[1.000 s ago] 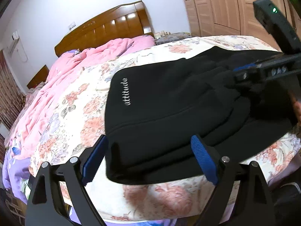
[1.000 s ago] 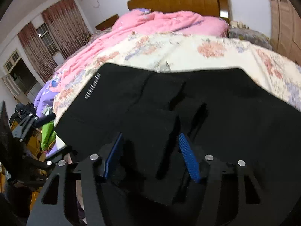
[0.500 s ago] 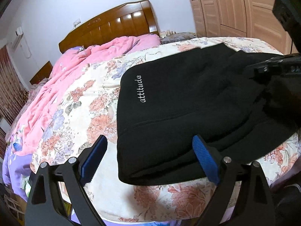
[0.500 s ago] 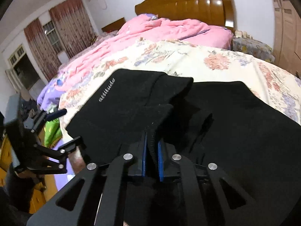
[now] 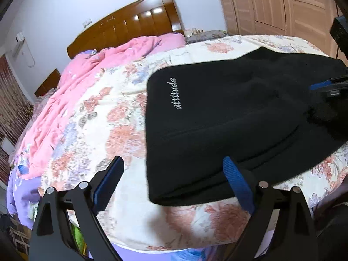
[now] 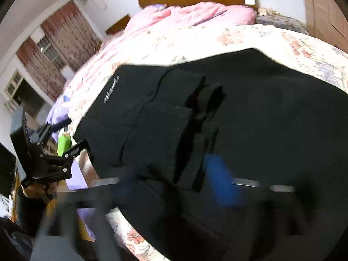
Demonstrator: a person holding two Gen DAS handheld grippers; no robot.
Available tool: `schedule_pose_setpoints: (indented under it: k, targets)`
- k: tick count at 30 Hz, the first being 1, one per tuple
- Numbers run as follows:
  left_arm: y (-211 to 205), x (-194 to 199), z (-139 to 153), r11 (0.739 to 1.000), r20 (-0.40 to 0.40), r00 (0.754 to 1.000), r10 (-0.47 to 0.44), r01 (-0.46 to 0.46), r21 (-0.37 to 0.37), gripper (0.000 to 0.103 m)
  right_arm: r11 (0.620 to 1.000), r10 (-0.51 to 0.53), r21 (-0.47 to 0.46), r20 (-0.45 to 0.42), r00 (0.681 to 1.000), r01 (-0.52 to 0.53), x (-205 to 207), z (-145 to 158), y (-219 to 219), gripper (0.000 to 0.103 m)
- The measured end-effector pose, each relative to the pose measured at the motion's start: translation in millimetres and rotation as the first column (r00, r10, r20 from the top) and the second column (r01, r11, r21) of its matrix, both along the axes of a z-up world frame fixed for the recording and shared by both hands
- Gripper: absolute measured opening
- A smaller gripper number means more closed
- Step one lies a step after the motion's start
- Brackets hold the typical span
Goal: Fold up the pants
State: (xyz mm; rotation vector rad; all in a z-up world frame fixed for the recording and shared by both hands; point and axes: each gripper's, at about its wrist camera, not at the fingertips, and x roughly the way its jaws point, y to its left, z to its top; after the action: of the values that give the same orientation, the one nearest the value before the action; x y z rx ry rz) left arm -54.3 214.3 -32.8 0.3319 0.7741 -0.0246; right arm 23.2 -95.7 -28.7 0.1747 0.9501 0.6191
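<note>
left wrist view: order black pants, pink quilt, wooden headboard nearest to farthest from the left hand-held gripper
1. black pants, just ahead of the open left hand-held gripper, to its right
2. pink quilt, farther back on the left
3. wooden headboard, against the far wall

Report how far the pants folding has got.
Mostly done: the black pants lie doubled over in a compact stack on the floral bedspread. In hand: the right hand-held gripper has just opened its jaws, letting go of a loose fold of cloth that still lies between them; the left hand-held gripper stands open at the near edge. Left: flattening that bunched fold.
</note>
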Motion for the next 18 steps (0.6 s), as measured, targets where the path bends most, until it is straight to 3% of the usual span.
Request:
schedule_pose_setpoints:
  k: [3, 5, 9, 12, 14, 16, 18]
  targets:
    - [4.6, -0.6, 0.3, 1.0, 0.003, 1.0, 0.012, -0.012, 0.001, 0.093, 1.0, 0.005, -0.003, -0.026, 1.0, -0.005, 6.4, -6.1, 1.1, 0.097]
    - [6.4, -0.6, -1.6, 1.0, -0.001, 1.0, 0.017, -0.017, 0.004, 0.093, 0.999, 0.041, 0.003, -0.071, 0.997, -0.041, 13.6, -17.5, 10.9, 0.089]
    - [8.6, -3.3, -0.9, 1.0, -0.003, 1.0, 0.022, -0.022, 0.005, 0.093, 0.996, 0.086, -0.028, -0.063, 0.994, -0.088, 19.8, -17.2, 32.3, 0.087]
    - [14.0, -7.4, 0.0, 1.0, -0.004, 1.0, 0.029, -0.029, 0.008, 0.093, 0.992, 0.121, -0.02, -0.05, 0.991, -0.122, 24.8, -11.8, 46.8, 0.064]
    - [20.9, -9.8, 0.4, 0.999, -0.011, 0.999, 0.041, -0.041, 0.007, 0.093, 0.995, 0.097, -0.009, -0.02, 0.995, -0.097, 26.5, -6.6, 44.7, 0.031]
    - [23.2, -13.0, 0.0, 0.999, -0.017, 0.999, 0.044, -0.044, 0.011, 0.093, 0.997, 0.079, 0.019, -0.002, 0.997, -0.079, 25.1, -2.5, 37.7, 0.02]
    - [24.9, -16.6, -2.0, 0.999, -0.028, 0.999, 0.042, -0.042, 0.027, 0.093, 0.998, 0.06, 0.036, 0.019, 0.998, -0.06, 21.5, 3.3, 32.8, 0.017]
